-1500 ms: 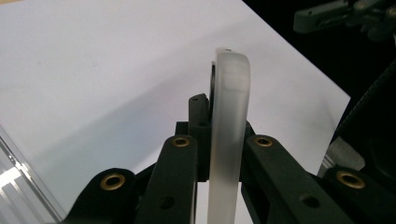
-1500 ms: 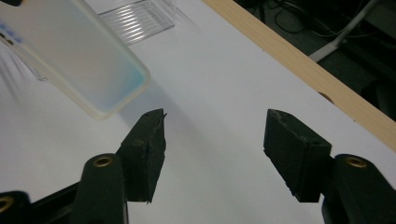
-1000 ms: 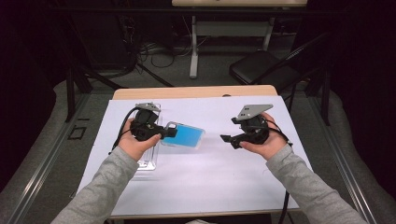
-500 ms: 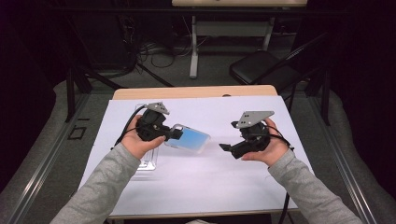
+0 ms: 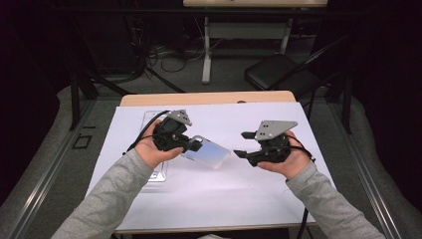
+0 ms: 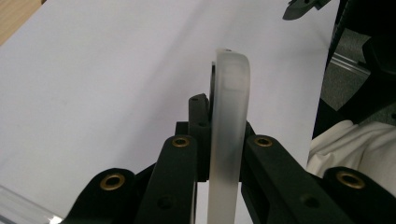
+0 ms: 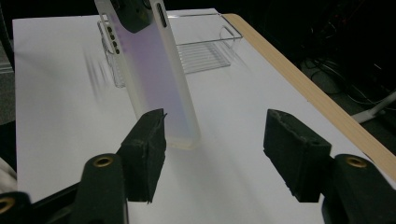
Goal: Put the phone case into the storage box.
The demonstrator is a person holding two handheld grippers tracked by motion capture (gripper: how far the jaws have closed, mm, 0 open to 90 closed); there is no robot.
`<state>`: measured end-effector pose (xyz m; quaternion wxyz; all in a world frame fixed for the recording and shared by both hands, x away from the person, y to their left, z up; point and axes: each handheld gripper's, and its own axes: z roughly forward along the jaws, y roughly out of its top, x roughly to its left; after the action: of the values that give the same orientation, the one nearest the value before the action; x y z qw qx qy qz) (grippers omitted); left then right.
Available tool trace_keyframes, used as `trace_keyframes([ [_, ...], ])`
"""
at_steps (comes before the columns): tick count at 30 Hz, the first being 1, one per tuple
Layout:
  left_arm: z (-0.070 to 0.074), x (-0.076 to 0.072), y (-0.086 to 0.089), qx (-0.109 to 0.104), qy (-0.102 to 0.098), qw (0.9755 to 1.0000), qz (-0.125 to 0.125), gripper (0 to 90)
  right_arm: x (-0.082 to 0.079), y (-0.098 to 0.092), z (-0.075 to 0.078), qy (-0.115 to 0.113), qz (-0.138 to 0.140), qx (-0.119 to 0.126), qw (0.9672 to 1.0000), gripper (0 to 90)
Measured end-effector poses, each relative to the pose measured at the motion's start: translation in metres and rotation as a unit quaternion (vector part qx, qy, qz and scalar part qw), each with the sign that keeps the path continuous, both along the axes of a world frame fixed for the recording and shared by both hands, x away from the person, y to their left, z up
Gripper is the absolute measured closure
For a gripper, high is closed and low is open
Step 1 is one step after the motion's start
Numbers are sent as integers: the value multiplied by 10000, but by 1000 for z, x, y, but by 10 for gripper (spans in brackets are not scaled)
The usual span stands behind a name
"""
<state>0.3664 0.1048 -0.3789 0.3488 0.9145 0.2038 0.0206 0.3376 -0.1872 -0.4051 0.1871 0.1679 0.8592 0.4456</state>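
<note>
Translucent phone case (image 5: 209, 153), pale iridescent, held tilted above white table sheet.

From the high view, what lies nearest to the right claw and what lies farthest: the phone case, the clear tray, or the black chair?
1. Phone case: just left of the right claw, held in the left claw.
2. Clear tray: on the table's far left, behind the left hand.
3. Black chair: on the floor beyond the table's far edge.

no readable text or labels.
</note>
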Motion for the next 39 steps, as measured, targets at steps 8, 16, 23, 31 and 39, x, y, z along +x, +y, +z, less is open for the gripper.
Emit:
trace_keyframes([
  [8, 1, 0, -10, 103, -31, 9997, -213, 862, 3, 6, -5, 150, 325, -15, 9994, 455],
  [16, 1, -2, -17, 91, -68, 9993, -355, 862, 4, 13, -8, 194, 511, -168, 9984, 531],
  [23, 0, -4, -21, 85, -71, 9990, -431, 862, 8, 17, -11, 339, 543, -260, 9976, 563],
  [31, 1, -7, -24, 48, -145, 9983, -563, 862, 11, 24, -12, 383, 680, -338, 9964, 589],
  [39, 2, -11, -26, 61, -218, 9971, -729, 862, 13, 30, -12, 478, 836, -422, 9945, 637],
])
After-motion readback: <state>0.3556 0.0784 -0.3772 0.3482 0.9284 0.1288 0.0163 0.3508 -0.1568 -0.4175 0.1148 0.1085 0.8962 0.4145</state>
